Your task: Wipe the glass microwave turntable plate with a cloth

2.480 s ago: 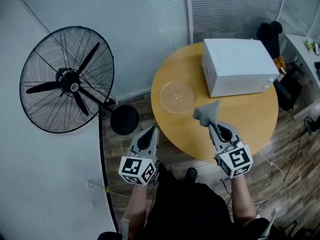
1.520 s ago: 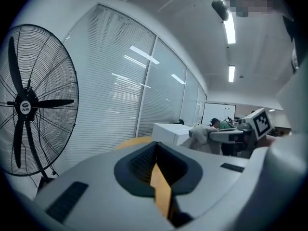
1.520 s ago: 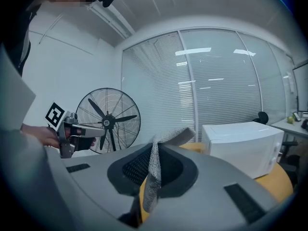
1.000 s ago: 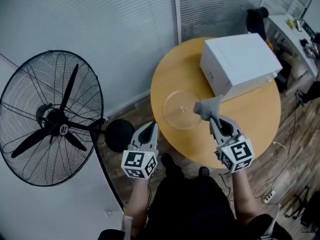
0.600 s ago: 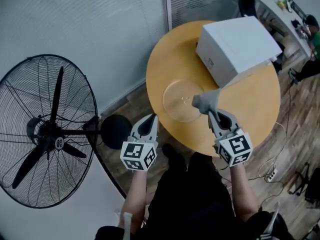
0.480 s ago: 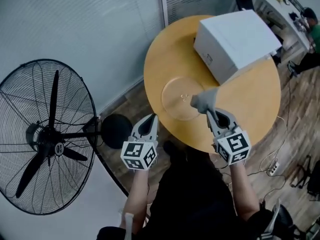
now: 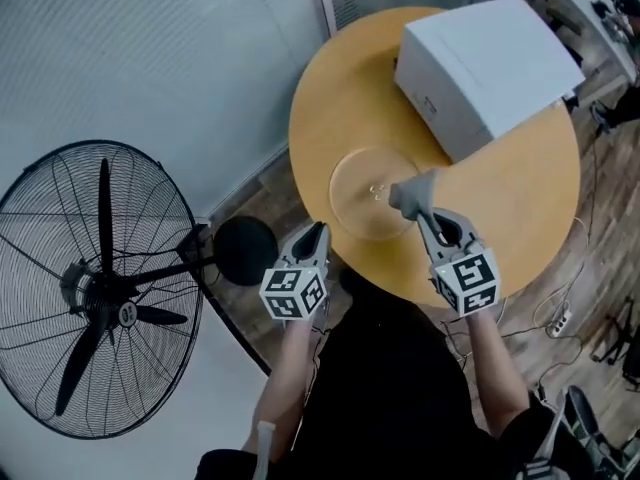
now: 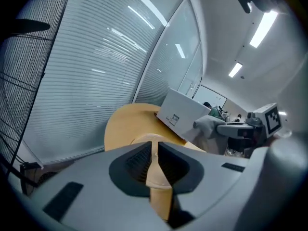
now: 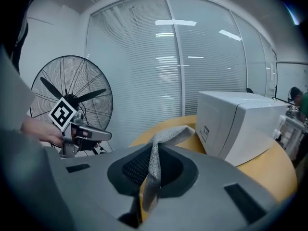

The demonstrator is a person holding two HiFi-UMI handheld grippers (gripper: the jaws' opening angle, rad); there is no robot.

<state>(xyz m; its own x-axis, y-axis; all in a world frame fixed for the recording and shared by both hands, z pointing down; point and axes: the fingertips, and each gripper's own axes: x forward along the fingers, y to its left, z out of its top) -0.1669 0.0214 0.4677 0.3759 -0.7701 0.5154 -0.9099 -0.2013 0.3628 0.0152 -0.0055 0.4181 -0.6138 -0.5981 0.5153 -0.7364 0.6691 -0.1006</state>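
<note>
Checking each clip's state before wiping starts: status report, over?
Left gripper empty, jaws opening. Right gripper shut on cloth, near the plate rim. Nothing lying on plate. Microwave behind it on table, not in the way.

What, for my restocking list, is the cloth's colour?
Grey; the cloth shows best in the right gripper view.
</note>
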